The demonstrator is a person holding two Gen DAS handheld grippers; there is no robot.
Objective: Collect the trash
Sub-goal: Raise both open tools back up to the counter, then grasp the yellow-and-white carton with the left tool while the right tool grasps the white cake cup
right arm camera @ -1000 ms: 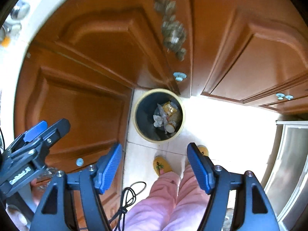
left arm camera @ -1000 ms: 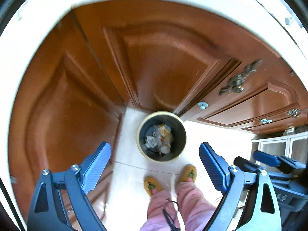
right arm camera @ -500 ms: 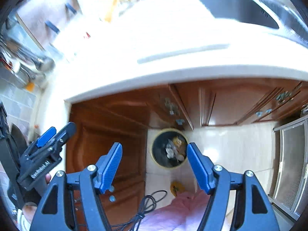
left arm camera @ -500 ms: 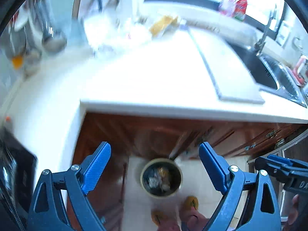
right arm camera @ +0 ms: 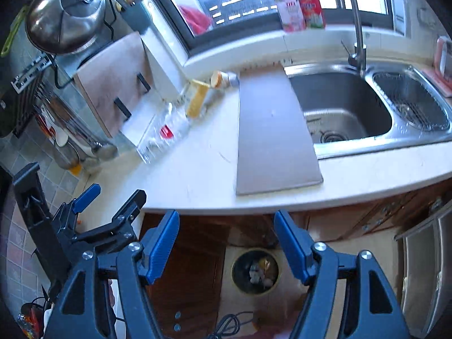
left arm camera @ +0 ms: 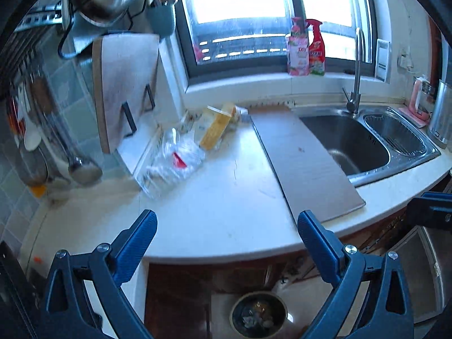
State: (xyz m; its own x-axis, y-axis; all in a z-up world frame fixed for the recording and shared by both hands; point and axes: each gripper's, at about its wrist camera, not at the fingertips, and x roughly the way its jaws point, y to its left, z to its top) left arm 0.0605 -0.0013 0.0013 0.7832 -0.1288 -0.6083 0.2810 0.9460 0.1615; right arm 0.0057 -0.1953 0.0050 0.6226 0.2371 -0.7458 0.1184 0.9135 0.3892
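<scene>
A round dark bin (left arm camera: 258, 313) holding trash stands on the floor under the counter; it also shows in the right wrist view (right arm camera: 255, 271). On the white counter (left arm camera: 214, 203) lie a clear plastic wrapper with a red patch (left arm camera: 169, 162) and a yellow carton (left arm camera: 216, 128); they also show in the right wrist view as the wrapper (right arm camera: 163, 135) and carton (right arm camera: 197, 100). My left gripper (left arm camera: 226, 227) is open and empty above the counter's front edge. My right gripper (right arm camera: 227, 227) is open and empty, in front of the counter edge.
A grey board (left arm camera: 305, 166) lies across the counter beside the steel double sink (left arm camera: 358, 141) with its tap. A cutting board (left arm camera: 124, 90) leans at the back left, with hanging utensils and a steel pot (right arm camera: 65, 14). Spray bottles (left arm camera: 306, 46) stand on the windowsill. Wooden cabinets are below.
Both grippers rose and tilted up from facing the bin and cabinet doors to facing the countertop. The bin moved to the bottom of both views. Both stayed open.
</scene>
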